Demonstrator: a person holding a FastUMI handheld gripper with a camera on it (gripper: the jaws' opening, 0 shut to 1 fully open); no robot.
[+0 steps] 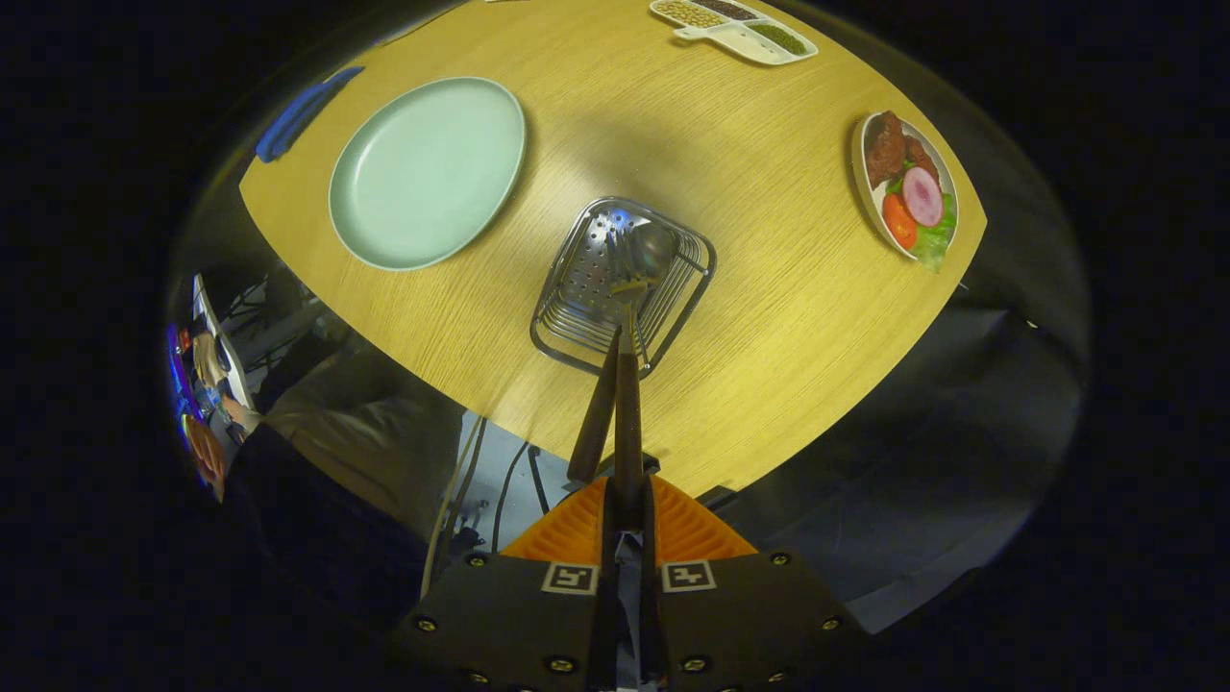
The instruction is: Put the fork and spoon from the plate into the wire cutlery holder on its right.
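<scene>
The wire cutlery holder (623, 284) stands on the wooden table just ahead of my fingers, to the right of the pale green plate (428, 173), which has nothing on it. A spoon bowl (655, 248) and fork tines (617, 252) lie inside the holder. Two wooden handles stick out of it toward me. My gripper (629, 505) is shut on the end of the straight handle (627, 423). The other handle (592, 418) leans free just to its left. I cannot tell which head belongs to the handle I hold.
A dish of food (908, 187) sits at the table's right edge, and a divided tray of grains (735, 27) at the far side. A blue object (298, 115) lies beyond the plate. The table's near edge runs under the handles, with cables and floor below.
</scene>
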